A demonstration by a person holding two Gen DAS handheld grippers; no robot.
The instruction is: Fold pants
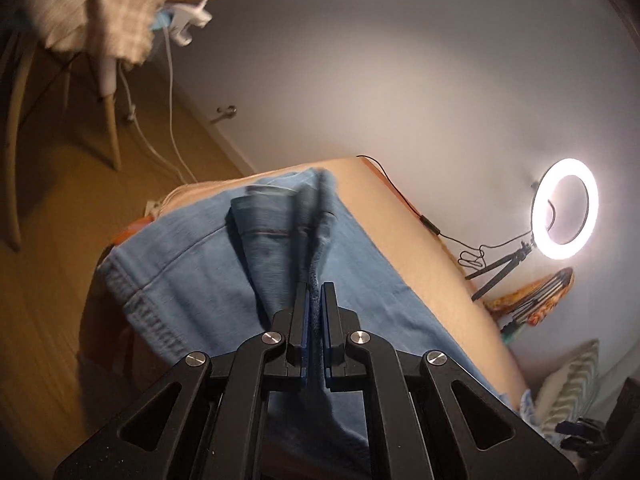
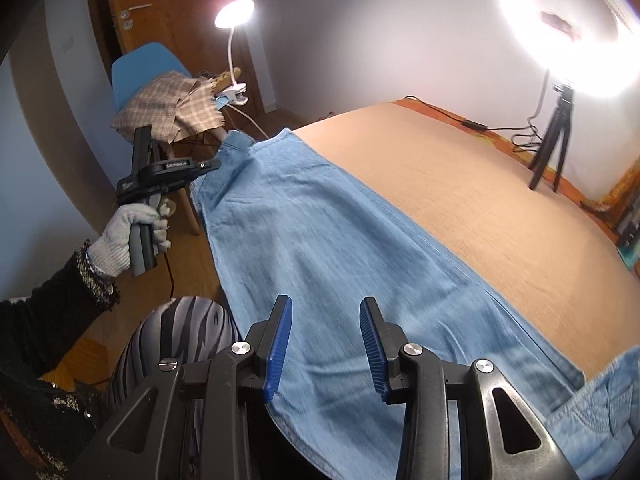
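Note:
Light blue denim pants (image 2: 320, 240) lie lengthwise along the near edge of a tan bed (image 2: 460, 200). My left gripper (image 1: 316, 292) is shut on a fold of the denim near the leg hems and lifts it off the bed; the pants (image 1: 192, 272) spread below it. In the right wrist view the left gripper (image 2: 216, 166) shows at the far end of the pants, held by a gloved hand. My right gripper (image 2: 326, 312) is open and empty, just above the pants near the waist end.
A blue chair (image 2: 140, 72) with a plaid cloth (image 2: 168, 108) and a clip lamp (image 2: 236, 12) stands beyond the bed's far end. A ring light on a tripod (image 2: 560, 40) stands on the bed's far side with its cable. My knee (image 2: 180, 340) is at the bed's edge.

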